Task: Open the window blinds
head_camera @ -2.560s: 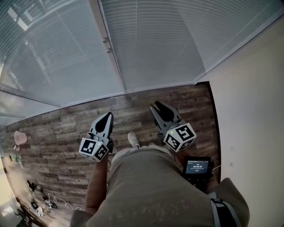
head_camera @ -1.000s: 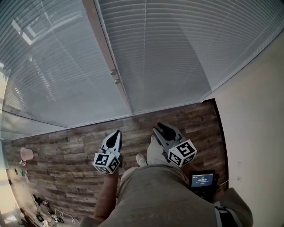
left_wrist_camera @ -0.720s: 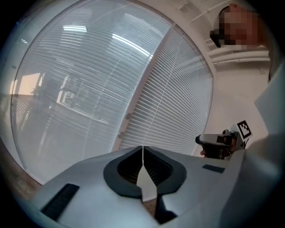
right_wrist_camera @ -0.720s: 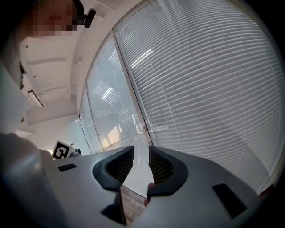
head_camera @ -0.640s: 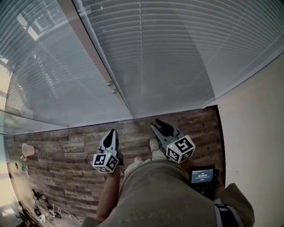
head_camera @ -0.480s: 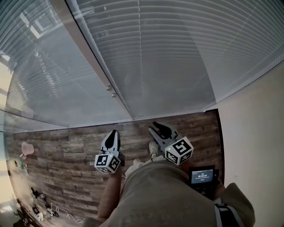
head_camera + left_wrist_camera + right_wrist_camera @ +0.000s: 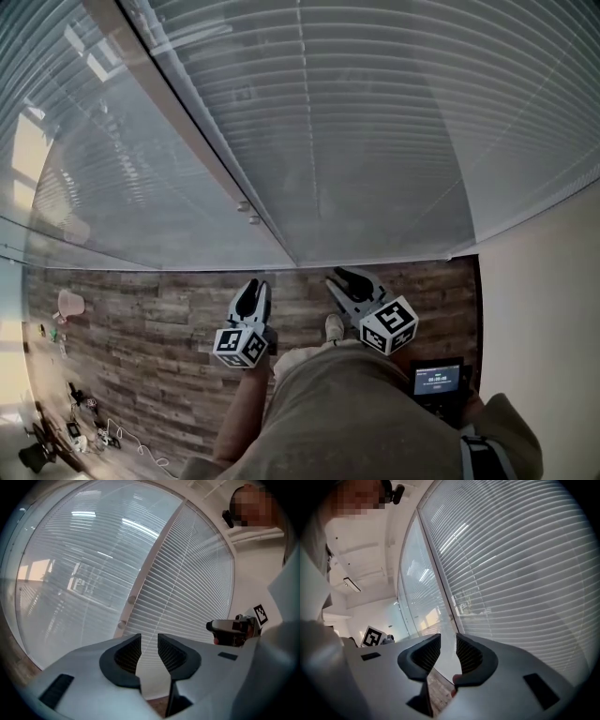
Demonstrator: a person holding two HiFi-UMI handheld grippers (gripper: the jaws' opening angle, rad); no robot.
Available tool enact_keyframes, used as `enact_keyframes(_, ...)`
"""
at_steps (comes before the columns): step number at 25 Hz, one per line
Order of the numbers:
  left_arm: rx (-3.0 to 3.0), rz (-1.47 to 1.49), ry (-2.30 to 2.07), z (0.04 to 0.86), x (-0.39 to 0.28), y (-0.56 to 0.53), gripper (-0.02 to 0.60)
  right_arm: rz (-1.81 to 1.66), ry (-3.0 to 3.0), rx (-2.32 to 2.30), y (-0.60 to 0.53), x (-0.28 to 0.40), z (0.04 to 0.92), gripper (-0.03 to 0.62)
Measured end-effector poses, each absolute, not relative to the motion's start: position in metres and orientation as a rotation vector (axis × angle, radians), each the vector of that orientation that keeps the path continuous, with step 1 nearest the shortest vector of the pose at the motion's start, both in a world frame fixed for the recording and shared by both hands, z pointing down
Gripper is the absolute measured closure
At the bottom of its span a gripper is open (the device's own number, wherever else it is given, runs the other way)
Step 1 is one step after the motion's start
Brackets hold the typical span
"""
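Head view: shut window blinds fill more of the frame than a second ago, their top cut off. Two small fittings on the mullion are too small to identify. Left gripper points at the blinds, jaws just opened and empty; right gripper is likewise parted, gripping nothing.

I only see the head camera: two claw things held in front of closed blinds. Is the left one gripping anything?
Observer: No. In its own view the left gripper has its jaws apart with nothing between them; they have just been opening. Only the blinds show beyond the gap.
Visitor: And the right one?
Observer: The right gripper is open and empty as well. In its view the frame post runs down into the gap between its jaws.
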State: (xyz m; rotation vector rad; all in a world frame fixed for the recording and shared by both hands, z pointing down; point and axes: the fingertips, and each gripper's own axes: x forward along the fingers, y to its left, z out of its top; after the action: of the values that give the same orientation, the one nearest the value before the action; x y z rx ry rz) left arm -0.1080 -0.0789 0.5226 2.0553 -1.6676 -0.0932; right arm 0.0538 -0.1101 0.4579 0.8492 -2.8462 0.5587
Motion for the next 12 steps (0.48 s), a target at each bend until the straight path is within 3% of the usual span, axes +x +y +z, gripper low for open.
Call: enact_keyframes(12,2.003,-0.08,-1.74,0.538,-0.106,-0.104,0.479,0.6,-2.867,0.817,-0.138,0.065,0.481,0.487)
